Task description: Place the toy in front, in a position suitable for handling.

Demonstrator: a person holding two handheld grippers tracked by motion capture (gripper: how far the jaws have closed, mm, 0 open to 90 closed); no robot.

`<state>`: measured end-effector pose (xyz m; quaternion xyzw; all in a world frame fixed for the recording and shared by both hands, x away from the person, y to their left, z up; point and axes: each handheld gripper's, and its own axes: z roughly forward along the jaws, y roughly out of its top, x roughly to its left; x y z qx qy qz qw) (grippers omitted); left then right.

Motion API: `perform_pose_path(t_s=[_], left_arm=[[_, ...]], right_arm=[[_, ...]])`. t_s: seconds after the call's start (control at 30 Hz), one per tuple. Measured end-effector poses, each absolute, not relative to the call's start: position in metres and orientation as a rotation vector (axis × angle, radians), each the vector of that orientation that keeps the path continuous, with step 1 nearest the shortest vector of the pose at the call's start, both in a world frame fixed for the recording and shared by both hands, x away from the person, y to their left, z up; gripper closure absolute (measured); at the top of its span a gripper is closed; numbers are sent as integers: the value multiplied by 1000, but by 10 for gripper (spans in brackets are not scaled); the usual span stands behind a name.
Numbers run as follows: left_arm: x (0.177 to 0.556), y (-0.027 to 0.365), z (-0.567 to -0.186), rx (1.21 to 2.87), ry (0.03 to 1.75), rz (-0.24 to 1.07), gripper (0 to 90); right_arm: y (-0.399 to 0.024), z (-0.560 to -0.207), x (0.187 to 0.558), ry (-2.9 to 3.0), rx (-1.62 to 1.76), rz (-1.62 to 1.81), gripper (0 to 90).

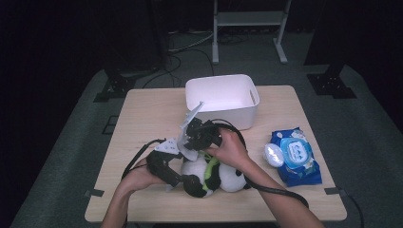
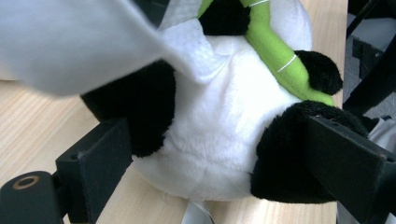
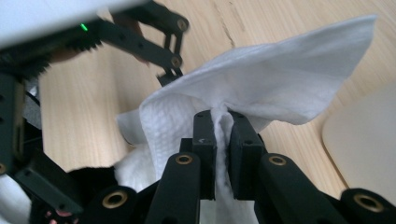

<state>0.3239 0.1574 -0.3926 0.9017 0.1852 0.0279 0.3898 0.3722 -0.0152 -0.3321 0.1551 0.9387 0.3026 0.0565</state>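
While the left gripper (image 1: 173,178) clamps the panda plush toy (image 1: 216,175) at the near middle of the wooden table (image 1: 142,118), the right gripper (image 1: 187,142) sits just above and left of it, jaws pinched shut on a white wet wipe (image 1: 190,118). In the left gripper view the two black jaws stand wide, one on each side of the panda plush toy (image 2: 210,140) — pads pressed against its black limbs, white belly between them, green stalk (image 2: 275,51) across its chest. The wet wipe (image 2: 93,42) hangs over the toy's upper left there and touches its fur. In the right gripper view the wet wipe (image 3: 261,88) is bunched between the closed pads and fans out above them over the table (image 3: 93,93); the left gripper (image 3: 149,42) shows behind it. The person's right hand (image 1: 233,149) lies over the toy, the left hand (image 1: 140,178) rests on the table at the toy's left. A white bin (image 1: 223,99) stands at the far middle, just beyond the grippers — a blue wipes pack (image 1: 297,154) lies to the right, well apart from the toy, its lid flipped open to the left.
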Motion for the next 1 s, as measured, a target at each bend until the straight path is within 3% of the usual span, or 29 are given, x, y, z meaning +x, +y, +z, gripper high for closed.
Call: perform_pose_path(t_s=[0.53, 1.0], left_arm=[[322, 167, -382, 2265, 460, 104, 80], [322, 164, -383, 2281, 450, 114, 80]], right_arm=[[-61, -353, 380, 2855, 610, 806, 820], [-69, -330, 359, 2869, 531, 942, 818]])
